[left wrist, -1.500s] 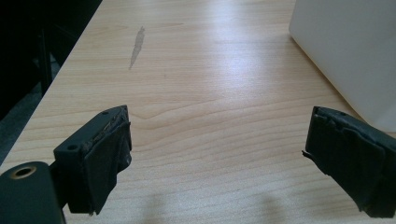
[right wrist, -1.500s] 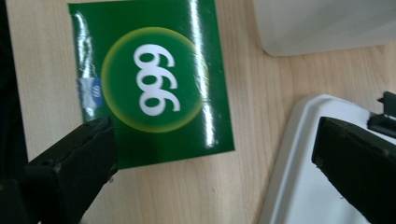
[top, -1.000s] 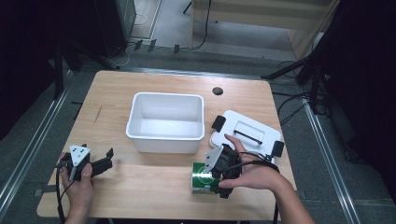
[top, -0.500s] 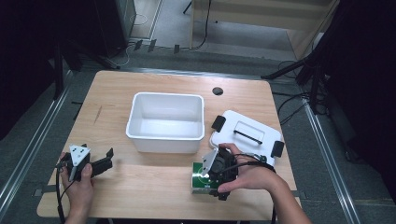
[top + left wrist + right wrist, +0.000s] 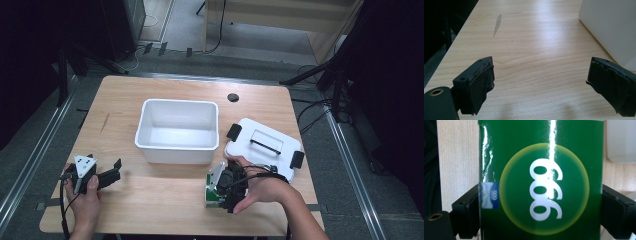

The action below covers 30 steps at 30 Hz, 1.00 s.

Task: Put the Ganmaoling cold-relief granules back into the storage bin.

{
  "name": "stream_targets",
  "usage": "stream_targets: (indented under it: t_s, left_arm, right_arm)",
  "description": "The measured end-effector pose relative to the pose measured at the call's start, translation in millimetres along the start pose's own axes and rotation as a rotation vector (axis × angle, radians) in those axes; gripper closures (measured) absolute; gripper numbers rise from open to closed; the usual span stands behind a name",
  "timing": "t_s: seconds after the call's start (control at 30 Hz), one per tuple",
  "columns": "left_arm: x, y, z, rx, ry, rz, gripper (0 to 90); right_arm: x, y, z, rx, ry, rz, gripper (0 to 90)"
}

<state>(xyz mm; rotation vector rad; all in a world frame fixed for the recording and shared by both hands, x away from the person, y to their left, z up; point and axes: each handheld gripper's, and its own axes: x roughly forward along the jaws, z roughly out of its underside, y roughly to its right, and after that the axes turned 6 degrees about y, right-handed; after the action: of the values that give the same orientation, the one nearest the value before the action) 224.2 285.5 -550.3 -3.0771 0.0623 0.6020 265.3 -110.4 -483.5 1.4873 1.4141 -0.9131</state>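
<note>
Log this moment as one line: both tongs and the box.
right tongs: closing around green box, jaws at its sides | left tongs: open, idle over table | white bin: empty

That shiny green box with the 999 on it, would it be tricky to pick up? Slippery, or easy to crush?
The green box looks like glossy card, judging by the glare streak, so it may slide a little between the jaws. A crinkle along one edge suggests thin walls that could dent under a hard squeeze. Its flat sides suit the right gripper, and it probably won't roll.

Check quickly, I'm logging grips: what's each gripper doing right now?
Left gripper: open, nothing between its jaws.
Right gripper: jaws closing around the green box; a firm grip cannot be told.
</note>
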Motion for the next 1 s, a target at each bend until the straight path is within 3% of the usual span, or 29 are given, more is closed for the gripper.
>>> stream_targets:
  t_s: [0.17, 0.43, 1.0]
  left_arm:
    - [0.1, 0.0, 0.0, -0.001, 0.000, 0.000, 7.3]
    - [0.2, 0.0, 0.0, 0.000, -0.001, 0.000, 7.3]
    - [0.2, -0.2, 0.0, -0.002, 0.000, 0.002, 7.4]
  right_arm:
    - [-1.5, 2.4, -0.3, 0.009, 0.000, -0.032, 15.3]
    - [-5.5, 2.4, -1.5, -0.023, -0.019, -0.042, 15.8]
    - [-44.3, 15.5, -3.4, -0.032, 0.011, -0.007, 15.9]
